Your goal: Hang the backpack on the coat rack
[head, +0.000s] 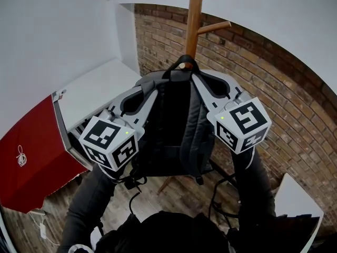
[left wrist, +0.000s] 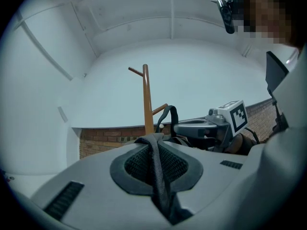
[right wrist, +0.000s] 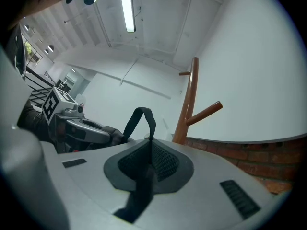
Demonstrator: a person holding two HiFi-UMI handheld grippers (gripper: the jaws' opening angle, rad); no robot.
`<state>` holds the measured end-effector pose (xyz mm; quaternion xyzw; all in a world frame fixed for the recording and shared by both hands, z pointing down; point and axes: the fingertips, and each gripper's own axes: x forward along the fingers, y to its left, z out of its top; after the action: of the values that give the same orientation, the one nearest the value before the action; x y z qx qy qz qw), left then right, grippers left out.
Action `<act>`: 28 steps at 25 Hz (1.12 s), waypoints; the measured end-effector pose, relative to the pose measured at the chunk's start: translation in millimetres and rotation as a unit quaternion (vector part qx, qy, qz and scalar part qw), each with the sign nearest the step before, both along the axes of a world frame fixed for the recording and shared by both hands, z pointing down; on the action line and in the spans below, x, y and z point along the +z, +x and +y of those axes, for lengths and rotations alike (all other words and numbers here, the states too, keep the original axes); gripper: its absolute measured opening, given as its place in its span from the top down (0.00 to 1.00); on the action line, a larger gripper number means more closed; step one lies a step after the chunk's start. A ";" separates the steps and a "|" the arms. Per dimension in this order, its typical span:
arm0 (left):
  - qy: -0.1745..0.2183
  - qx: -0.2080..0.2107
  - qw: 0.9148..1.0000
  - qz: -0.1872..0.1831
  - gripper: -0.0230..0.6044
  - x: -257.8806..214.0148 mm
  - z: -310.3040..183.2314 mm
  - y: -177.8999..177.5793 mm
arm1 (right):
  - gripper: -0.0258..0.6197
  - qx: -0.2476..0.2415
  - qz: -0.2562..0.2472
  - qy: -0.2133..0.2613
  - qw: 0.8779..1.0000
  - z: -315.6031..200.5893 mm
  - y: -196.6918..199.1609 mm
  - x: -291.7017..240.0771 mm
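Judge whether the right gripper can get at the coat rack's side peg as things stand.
Probably yes: open air lies between the right gripper and the peg ahead. But it is shut on a strap of the backpack, which would come along.

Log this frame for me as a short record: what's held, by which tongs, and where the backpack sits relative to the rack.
backpack: held up off the floor, before the coat rack
left tongs: shut on one shoulder strap
right tongs: shut on other shoulder strap
top loop: beside the rack's pole; whether hooked, cannot tell
background: brick wall
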<state>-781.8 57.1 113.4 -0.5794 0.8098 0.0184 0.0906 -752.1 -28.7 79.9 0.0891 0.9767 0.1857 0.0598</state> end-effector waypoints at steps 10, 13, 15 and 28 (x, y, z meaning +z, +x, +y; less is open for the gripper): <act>-0.020 0.023 0.999 0.040 0.89 39.8 -27.7 -30.0 | 0.93 0.016 0.029 -0.037 0.999 -27.0 -27.4 38.8; -0.027 0.023 0.998 0.053 0.89 56.2 -31.6 -30.9 | 0.93 0.021 0.036 -0.052 0.998 -32.0 -29.7 55.6; -0.026 0.022 0.998 0.056 0.89 61.4 -31.6 -29.4 | 0.93 0.022 0.029 -0.051 0.998 -31.5 -27.1 61.1; 0.007 0.029 0.999 0.024 0.89 6.6 -14.0 -20.9 | 0.93 0.019 -0.007 -0.028 0.999 -13.7 -15.2 4.6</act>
<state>-802.7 43.1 120.0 -0.6010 0.7947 0.0411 0.0747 -767.3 -42.4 84.4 0.0674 0.9826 0.1601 0.0655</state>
